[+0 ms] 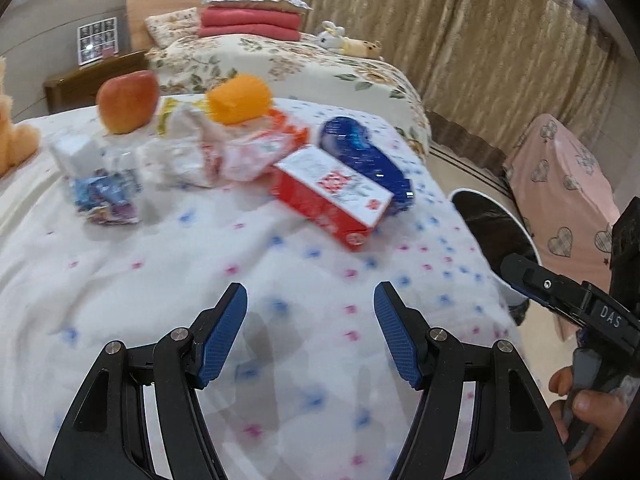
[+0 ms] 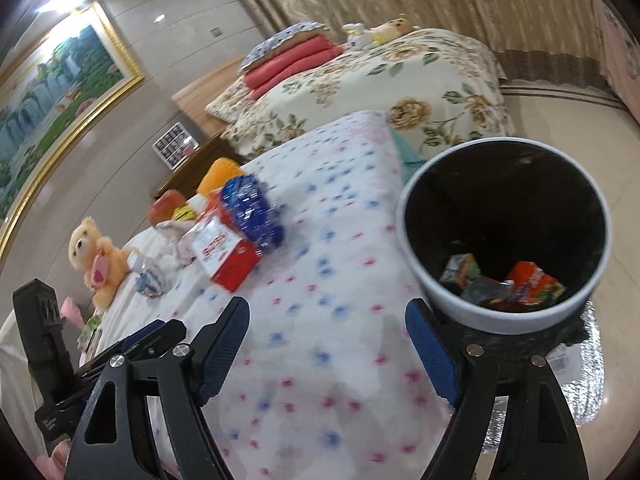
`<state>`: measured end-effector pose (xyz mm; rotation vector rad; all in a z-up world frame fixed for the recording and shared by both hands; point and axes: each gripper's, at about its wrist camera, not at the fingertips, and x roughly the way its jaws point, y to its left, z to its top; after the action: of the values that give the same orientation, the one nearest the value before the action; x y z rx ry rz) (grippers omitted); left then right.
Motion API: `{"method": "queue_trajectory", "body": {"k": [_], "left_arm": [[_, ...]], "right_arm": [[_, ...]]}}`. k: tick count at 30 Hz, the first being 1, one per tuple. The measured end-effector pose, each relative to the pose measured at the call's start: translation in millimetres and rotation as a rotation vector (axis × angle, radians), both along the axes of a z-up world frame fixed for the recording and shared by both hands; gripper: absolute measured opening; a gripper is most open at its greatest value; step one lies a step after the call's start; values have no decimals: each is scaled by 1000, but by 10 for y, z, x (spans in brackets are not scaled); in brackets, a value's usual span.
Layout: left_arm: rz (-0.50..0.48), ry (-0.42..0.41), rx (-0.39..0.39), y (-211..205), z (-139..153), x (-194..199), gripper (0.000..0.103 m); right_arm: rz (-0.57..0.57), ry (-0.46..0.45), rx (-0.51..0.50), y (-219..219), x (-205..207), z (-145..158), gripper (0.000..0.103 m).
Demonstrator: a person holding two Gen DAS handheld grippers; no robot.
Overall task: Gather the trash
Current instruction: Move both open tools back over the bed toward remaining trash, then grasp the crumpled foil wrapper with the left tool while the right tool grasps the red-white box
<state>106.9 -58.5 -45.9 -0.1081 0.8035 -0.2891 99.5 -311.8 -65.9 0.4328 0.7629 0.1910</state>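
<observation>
On the white dotted bedspread (image 1: 160,264) lies a pile of trash: a red and white box (image 1: 334,196), a blue packet (image 1: 366,156), white crumpled wrappers (image 1: 188,152) and a small blue wrapper (image 1: 106,196). The box (image 2: 224,254) and blue packet (image 2: 252,208) also show in the right wrist view. My left gripper (image 1: 311,334) is open and empty, above the bedspread short of the pile. My right gripper (image 2: 328,344) is open and empty over the bed's edge, next to a white bin (image 2: 460,300) with a black liner and several wrappers inside.
An apple (image 1: 128,100) and an orange (image 1: 240,98) sit behind the pile. A teddy bear (image 2: 98,256) lies at the bed's left. A flowered second bed (image 1: 300,64), a wooden nightstand (image 1: 84,80) and curtains stand beyond. The bin (image 1: 516,220) is on the floor at the right.
</observation>
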Motion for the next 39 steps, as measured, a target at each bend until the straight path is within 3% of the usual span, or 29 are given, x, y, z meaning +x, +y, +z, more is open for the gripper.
{"method": "queue_trajectory", "body": {"k": [22,39], "left_arm": [[215,29,19,933,-66,321,68],[242,47,70,1194,-98,867,72]], "right_arm": [[238,14,-44,815,526,-35,82],[334,29,-171,1180,1024,-111,82]]}}
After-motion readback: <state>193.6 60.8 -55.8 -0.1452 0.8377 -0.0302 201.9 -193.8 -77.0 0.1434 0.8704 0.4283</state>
